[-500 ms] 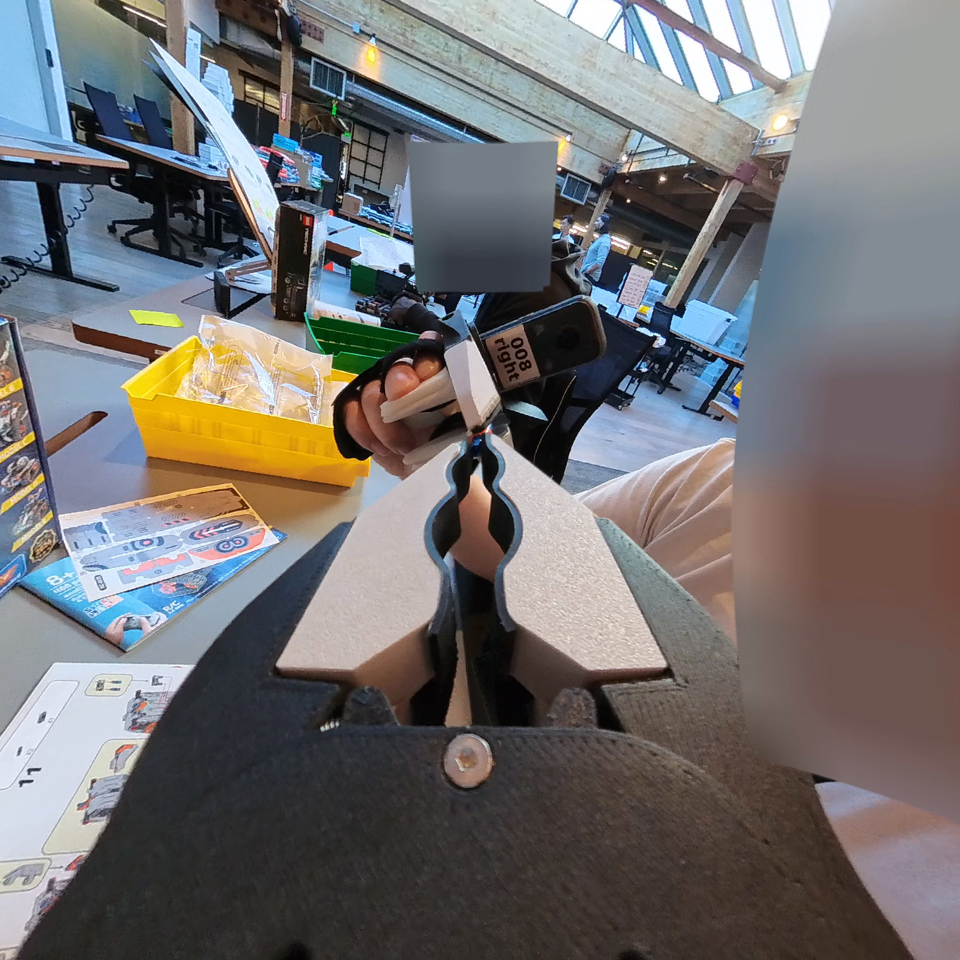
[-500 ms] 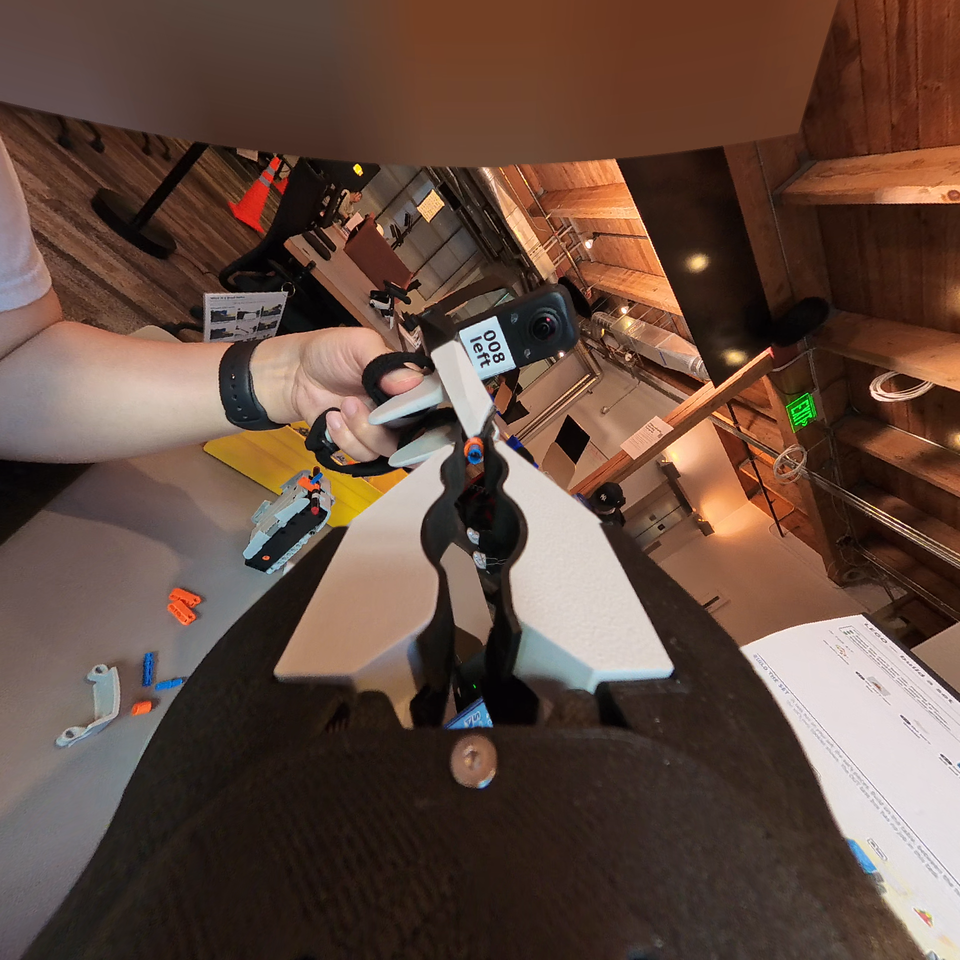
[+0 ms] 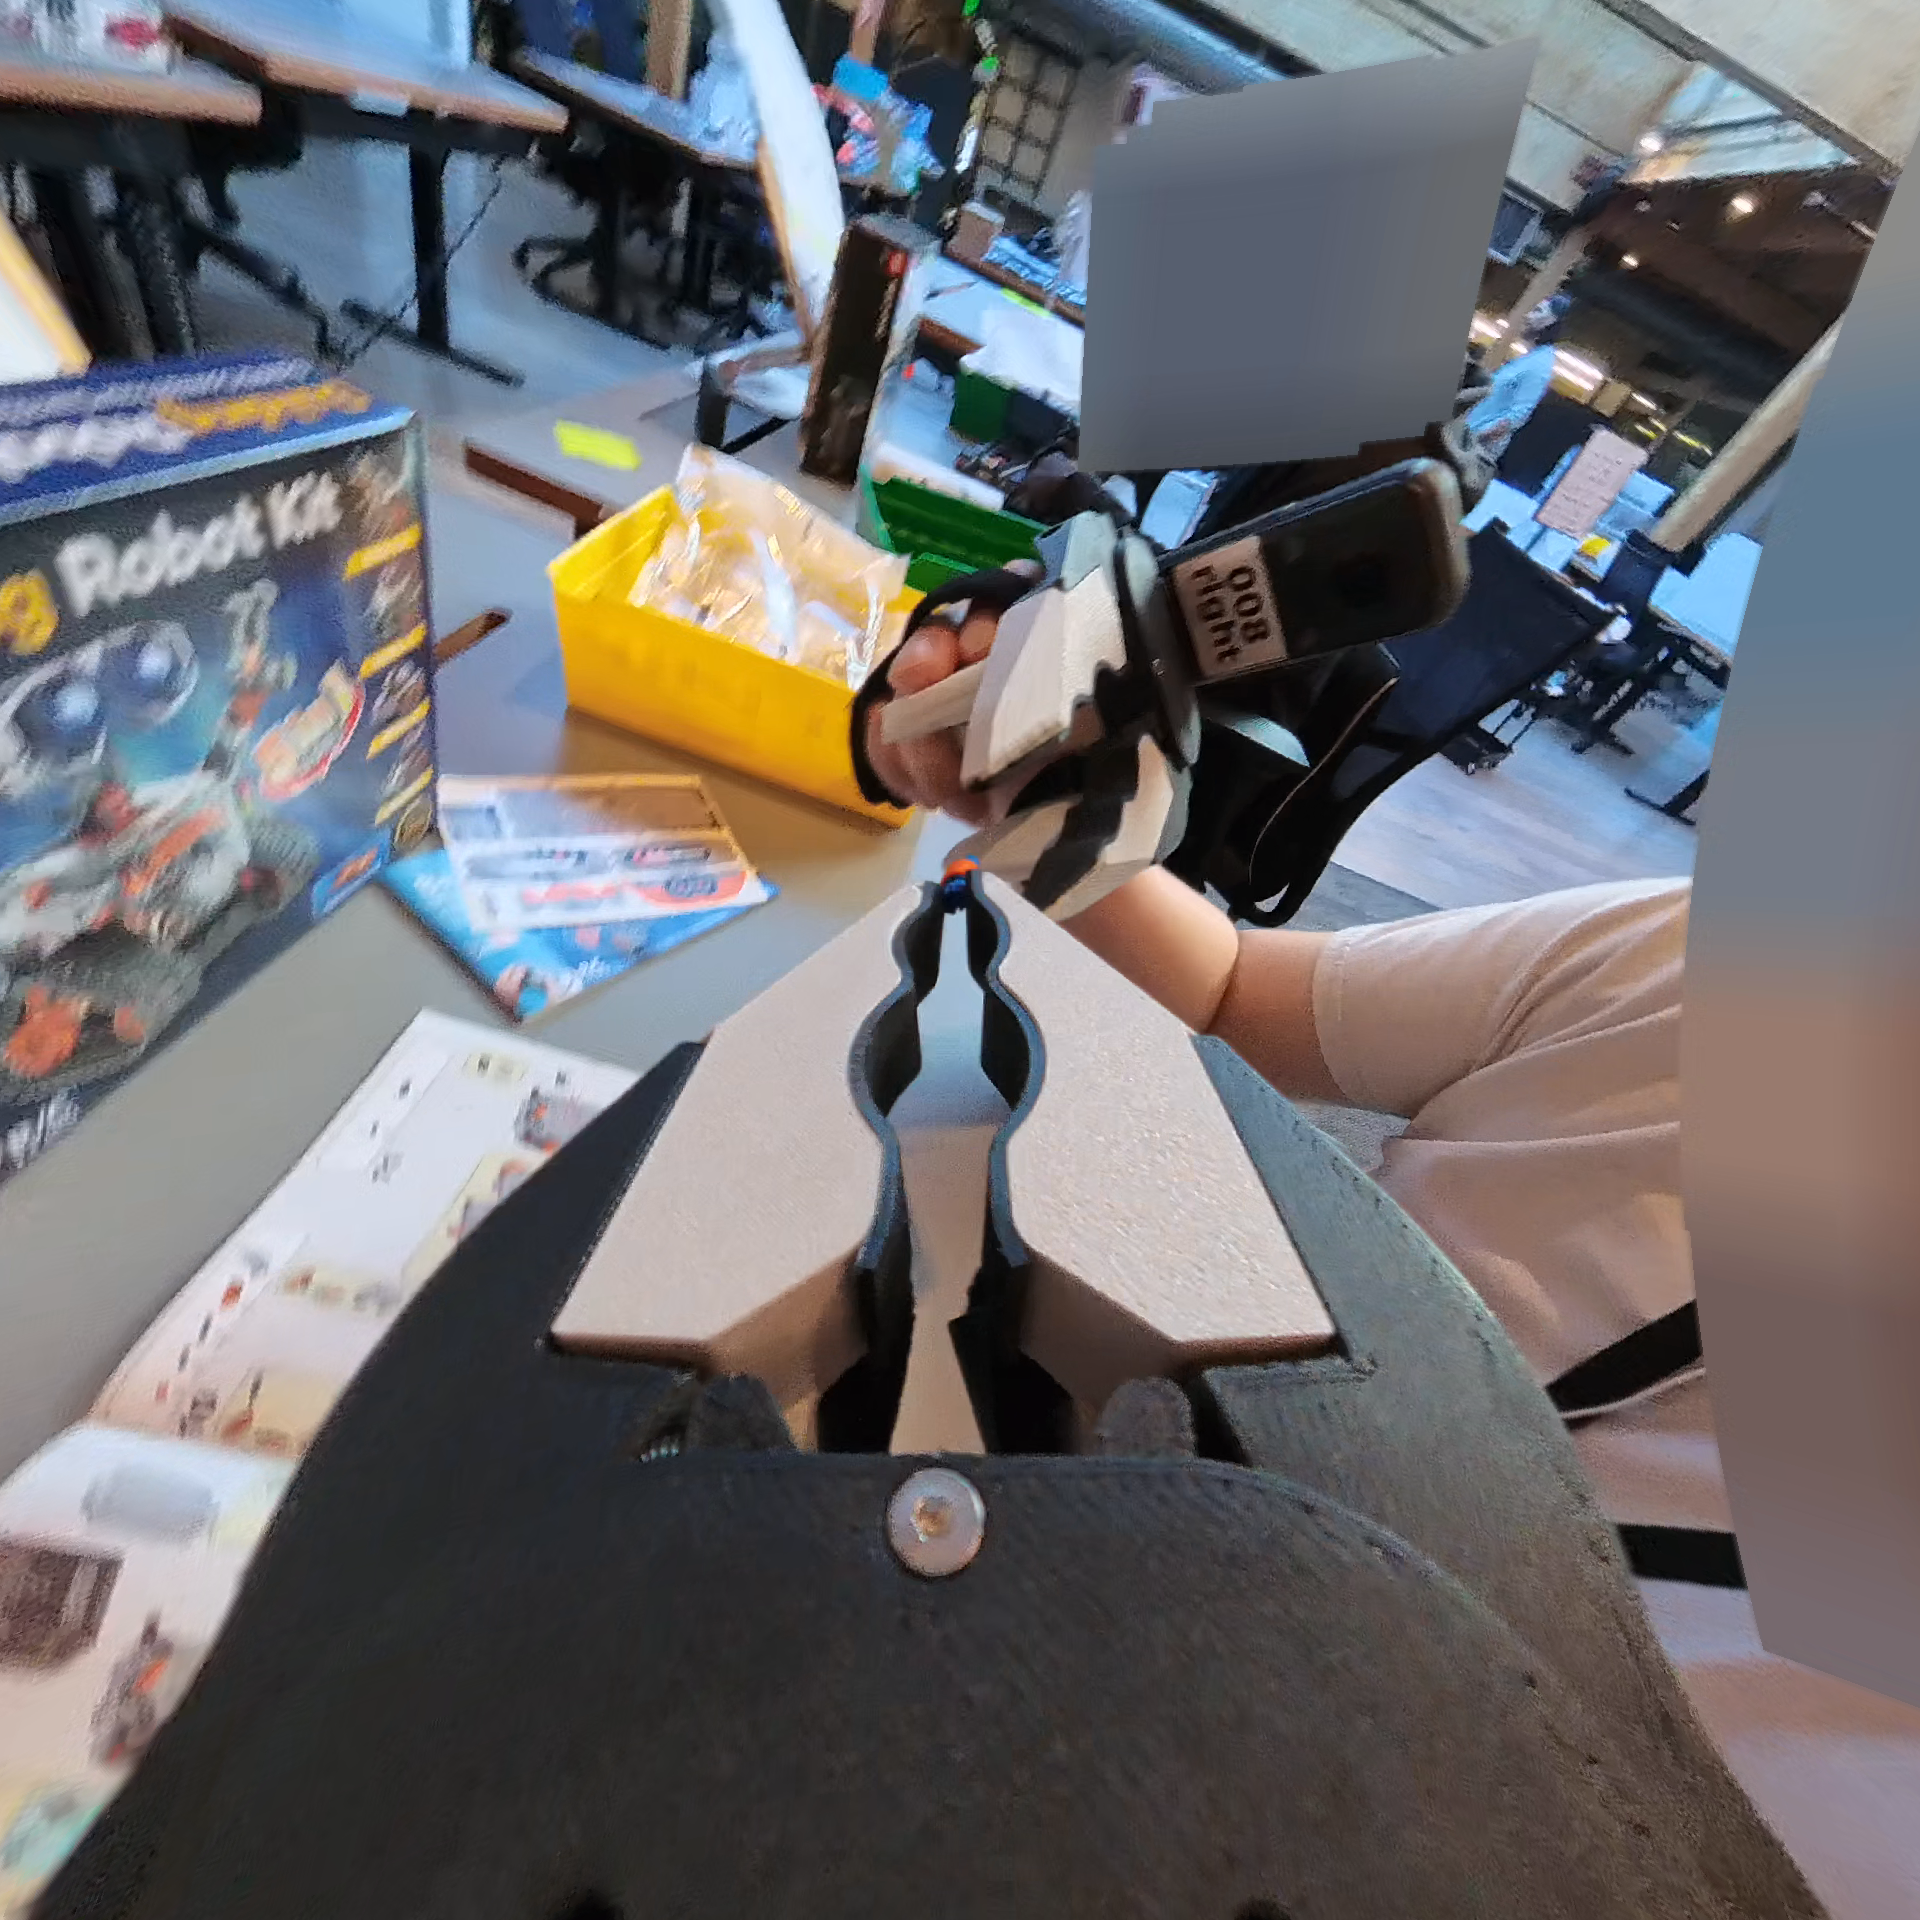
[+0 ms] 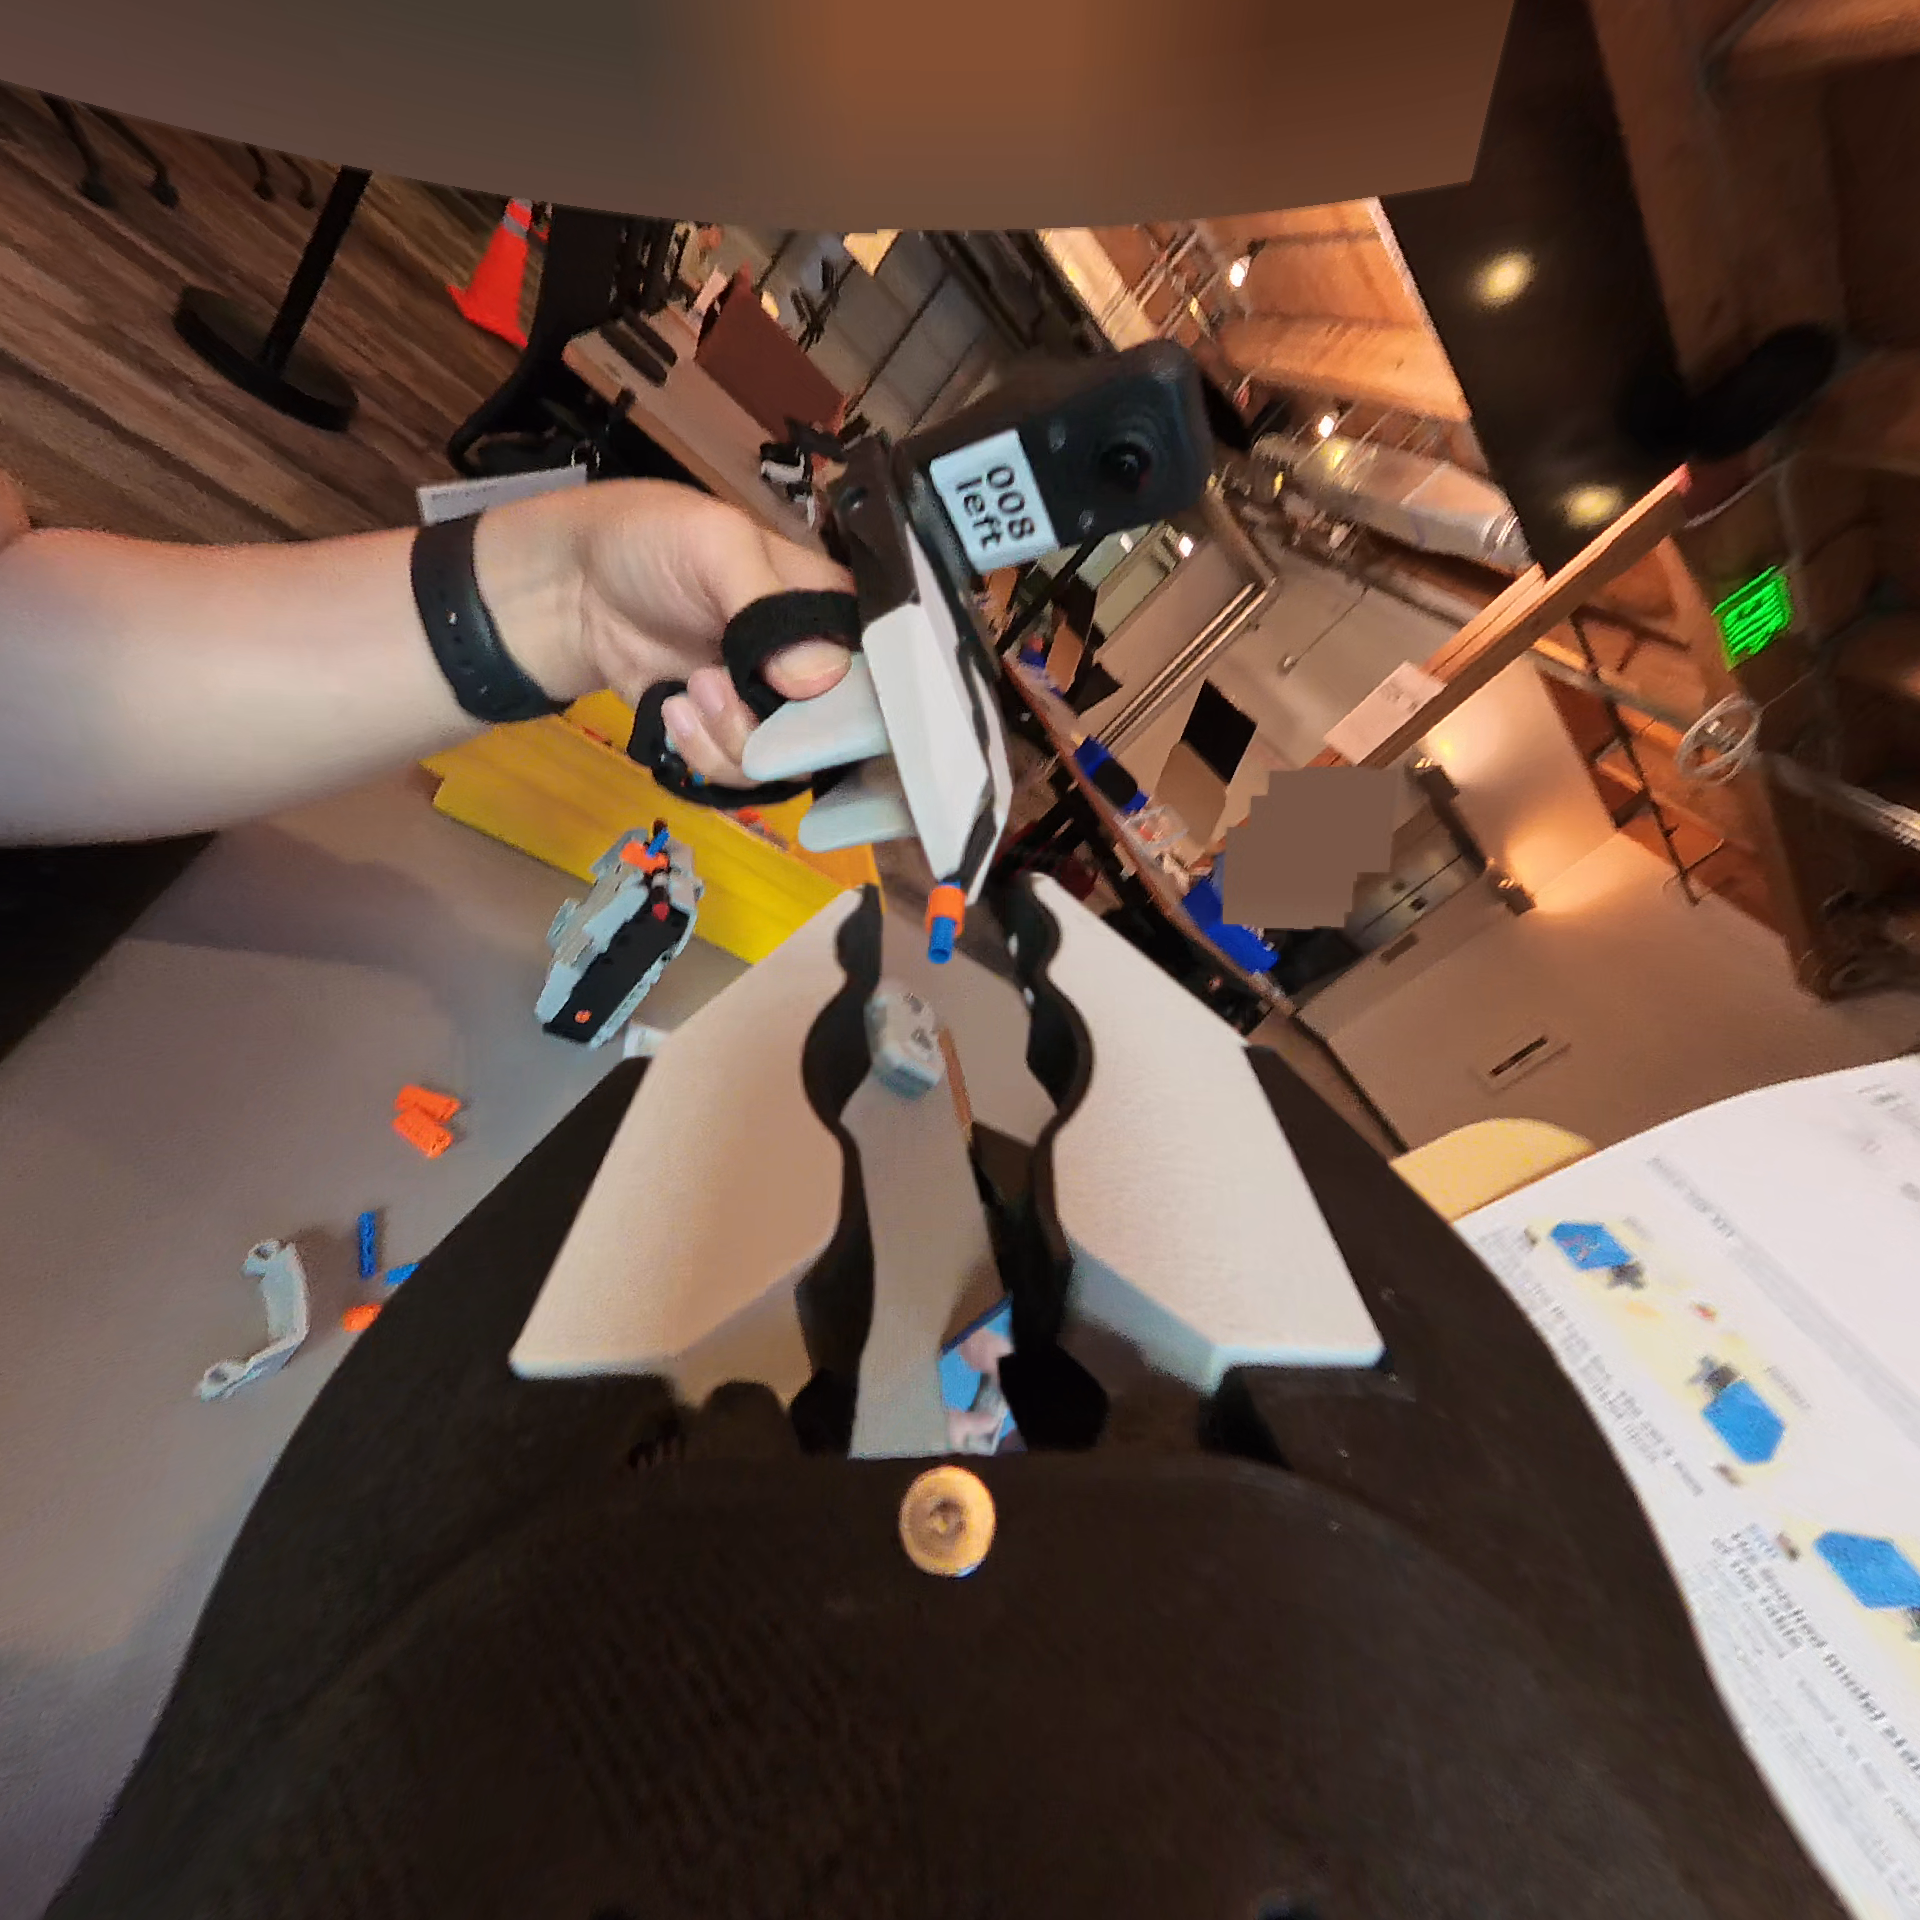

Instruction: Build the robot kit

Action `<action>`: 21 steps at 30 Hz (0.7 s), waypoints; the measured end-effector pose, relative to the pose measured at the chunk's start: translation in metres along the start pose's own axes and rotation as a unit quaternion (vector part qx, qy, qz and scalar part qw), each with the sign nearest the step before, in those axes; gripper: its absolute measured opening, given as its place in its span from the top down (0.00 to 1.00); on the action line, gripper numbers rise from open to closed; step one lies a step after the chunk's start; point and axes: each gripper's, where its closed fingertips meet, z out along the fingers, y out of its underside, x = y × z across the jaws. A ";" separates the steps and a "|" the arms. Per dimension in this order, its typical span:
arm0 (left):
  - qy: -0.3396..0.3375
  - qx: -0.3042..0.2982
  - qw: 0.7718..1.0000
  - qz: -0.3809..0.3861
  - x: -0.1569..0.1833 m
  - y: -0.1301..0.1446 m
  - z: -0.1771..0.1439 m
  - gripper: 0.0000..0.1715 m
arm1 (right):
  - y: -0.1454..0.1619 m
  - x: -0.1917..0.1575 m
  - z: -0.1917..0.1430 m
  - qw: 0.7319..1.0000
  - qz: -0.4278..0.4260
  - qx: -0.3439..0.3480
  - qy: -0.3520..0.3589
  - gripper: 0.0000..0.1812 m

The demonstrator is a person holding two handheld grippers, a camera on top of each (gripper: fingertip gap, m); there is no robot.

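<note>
Left gripper [image 3: 954, 896]: tips pinched tight on a small orange-and-blue connector pin [image 3: 957, 878], held in the air above the grey table [image 3: 260, 1049]. Right gripper [image 4: 940, 914]: jaws spread apart, gripping nothing — the same pin [image 4: 941, 920] hangs between its tips, with a small grey block [image 4: 902, 1042] seen further back between its fingers.

On the table: yellow bin [image 3: 707, 675] holding clear plastic bags [image 3: 769, 571]; robot kit box [image 3: 197, 707]; sticker sheet [image 3: 592, 847]; instruction booklet [image 3: 343, 1247]; part-built grey-and-black assembly [image 4: 618, 951] — loose orange pins [image 4: 424, 1117] and a grey curved piece [image 4: 265, 1320] nearby.
</note>
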 end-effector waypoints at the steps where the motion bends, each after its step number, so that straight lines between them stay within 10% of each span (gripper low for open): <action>1: -0.007 -0.012 1.000 -0.028 -0.011 0.007 -0.005 0.98 | 0.010 -0.002 0.001 1.000 0.011 -0.017 -0.011 0.86; 11: -0.062 -0.112 0.989 -0.079 -0.050 0.049 -0.007 0.98 | 0.078 -0.030 0.032 0.948 0.280 -0.094 -0.119 0.96; 21: -0.149 -0.108 0.982 -0.051 -0.073 0.045 -0.017 0.90 | 0.117 -0.034 0.020 0.916 0.326 -0.208 -0.104 0.98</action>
